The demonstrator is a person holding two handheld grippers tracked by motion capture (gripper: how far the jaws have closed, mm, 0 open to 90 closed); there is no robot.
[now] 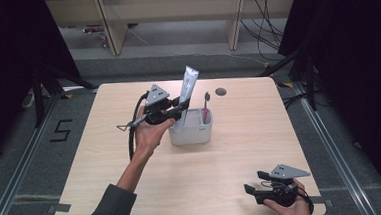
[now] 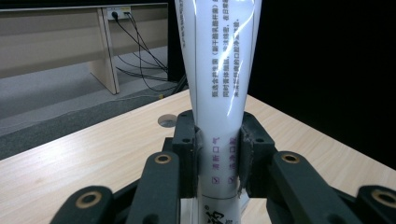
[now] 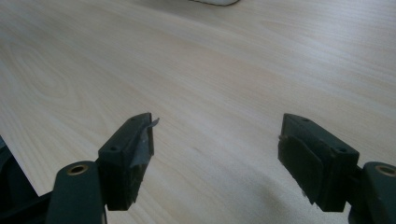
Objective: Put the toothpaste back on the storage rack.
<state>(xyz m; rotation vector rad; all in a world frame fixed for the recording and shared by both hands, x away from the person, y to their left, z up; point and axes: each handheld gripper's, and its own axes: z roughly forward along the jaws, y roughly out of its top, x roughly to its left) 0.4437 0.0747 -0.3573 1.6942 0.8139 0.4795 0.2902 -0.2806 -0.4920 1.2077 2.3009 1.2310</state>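
Observation:
A white toothpaste tube [image 1: 188, 85] stands upright over the left side of a white holder box [image 1: 192, 132] in the middle of the table. My left gripper [image 1: 181, 107] is shut on the tube's lower part. In the left gripper view both black pads press the tube [image 2: 218, 84] from either side, and purple print shows between them. A dark toothbrush with a red handle [image 1: 206, 109] stands in the box's right compartment. My right gripper [image 1: 249, 189] rests near the table's front right corner. Its jaws stand wide apart over bare wood [image 3: 215, 140], with nothing between them.
The light wooden table [image 1: 232, 165] has a round cable hole [image 1: 221, 91] at the back. Beyond it lie grey floor, wooden furniture legs and loose cables. Black tripod legs stand at both sides of the table.

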